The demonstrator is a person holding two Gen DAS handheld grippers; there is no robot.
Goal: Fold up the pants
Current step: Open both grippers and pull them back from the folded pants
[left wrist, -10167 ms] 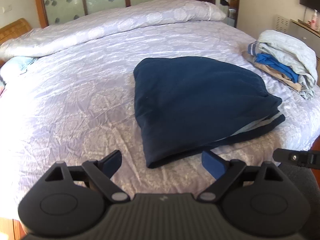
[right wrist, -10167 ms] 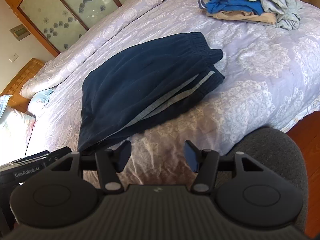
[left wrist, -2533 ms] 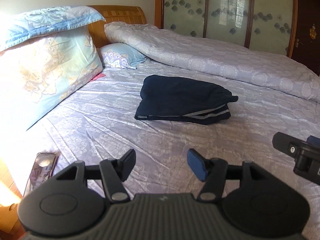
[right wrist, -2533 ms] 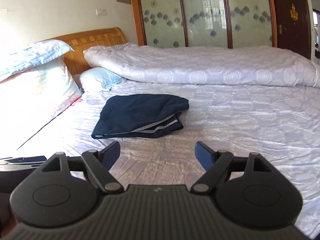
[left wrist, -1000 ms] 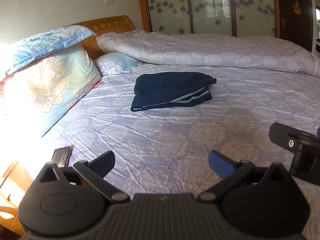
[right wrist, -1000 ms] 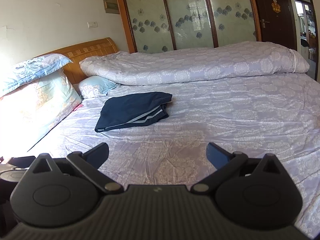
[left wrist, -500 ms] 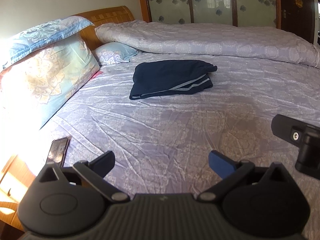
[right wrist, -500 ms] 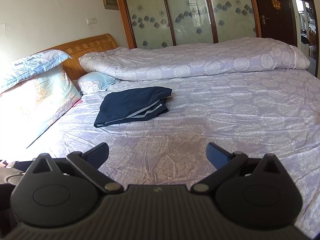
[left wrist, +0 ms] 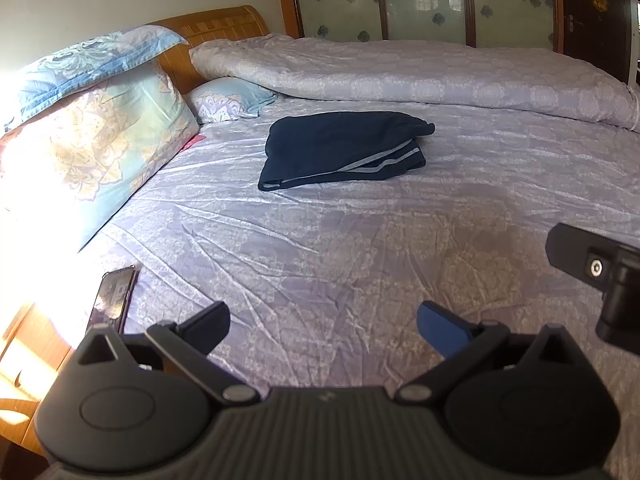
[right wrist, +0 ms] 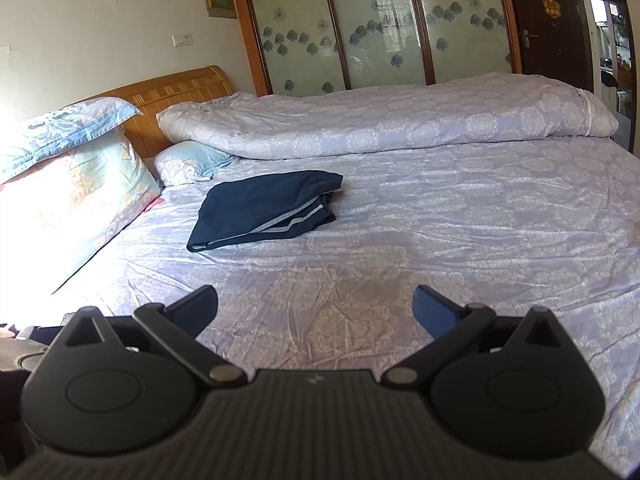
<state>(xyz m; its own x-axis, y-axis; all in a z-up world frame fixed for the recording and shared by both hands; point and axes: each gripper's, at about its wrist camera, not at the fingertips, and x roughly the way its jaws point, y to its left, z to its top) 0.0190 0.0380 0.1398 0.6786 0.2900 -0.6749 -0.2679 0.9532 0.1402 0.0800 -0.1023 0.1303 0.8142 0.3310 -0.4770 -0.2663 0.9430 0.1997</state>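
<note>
The folded navy pants (left wrist: 344, 150) are lying on the bed (left wrist: 360, 248) toward its headboard end, well apart from the left hand-held gripper (left wrist: 322, 320) and right hand-held gripper (right wrist: 314, 300), both gaping empty, so any further nudge is risking the loose top layer sliding off.

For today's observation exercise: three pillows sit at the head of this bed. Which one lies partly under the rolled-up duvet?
The small light-blue pillow, lying flat beside the headboard; the duvet overlaps its edge. The other two are stacked, clear of it.
</note>
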